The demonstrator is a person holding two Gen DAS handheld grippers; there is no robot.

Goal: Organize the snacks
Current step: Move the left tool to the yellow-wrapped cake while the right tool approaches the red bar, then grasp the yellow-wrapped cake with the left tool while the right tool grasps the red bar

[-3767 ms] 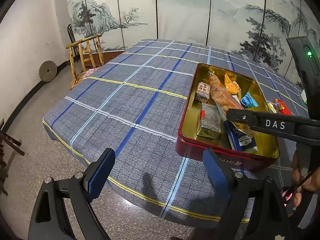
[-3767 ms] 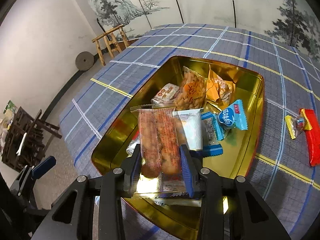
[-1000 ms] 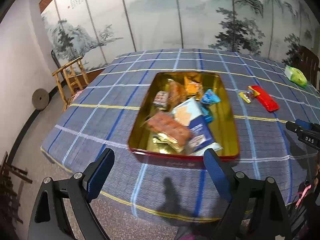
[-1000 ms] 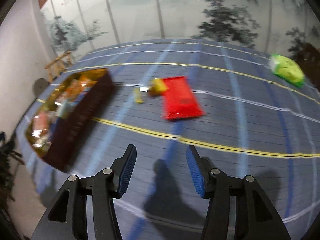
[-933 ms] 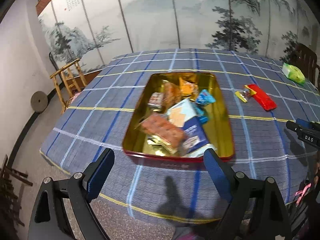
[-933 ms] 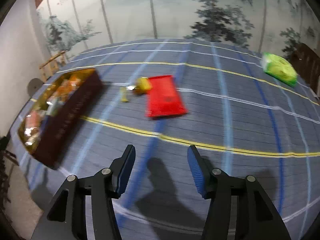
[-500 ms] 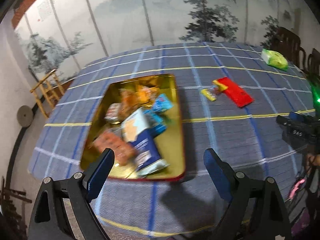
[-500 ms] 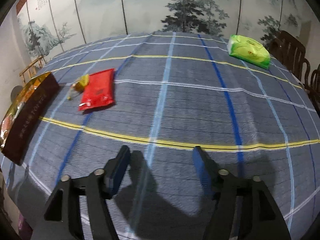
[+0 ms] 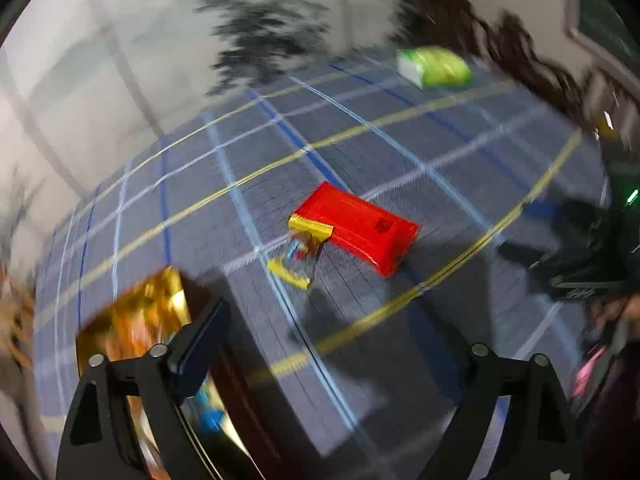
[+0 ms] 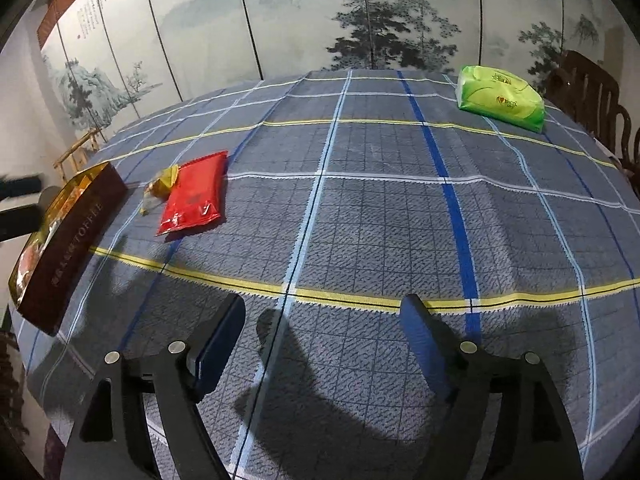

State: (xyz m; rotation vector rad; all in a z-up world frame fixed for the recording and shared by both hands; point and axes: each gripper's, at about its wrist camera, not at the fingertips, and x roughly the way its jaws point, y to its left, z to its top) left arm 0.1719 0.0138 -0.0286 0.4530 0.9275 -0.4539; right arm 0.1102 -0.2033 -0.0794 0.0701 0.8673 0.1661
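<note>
with the gold snack tin (image 10: 60, 240) at nine o'clock, i'd take the flat red foil packet (image 10: 194, 196) and small yellow-wrapped candy (image 10: 162, 184) at ten. my left gripper (image 9: 320, 364) is spread and empty; my right gripper (image 10: 322, 332), jaws just widened, is empty. approach low, straddle the packet's narrow width, then squeeze gently.

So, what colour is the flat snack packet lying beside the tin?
Red. The packet shows best in the right wrist view.
</note>
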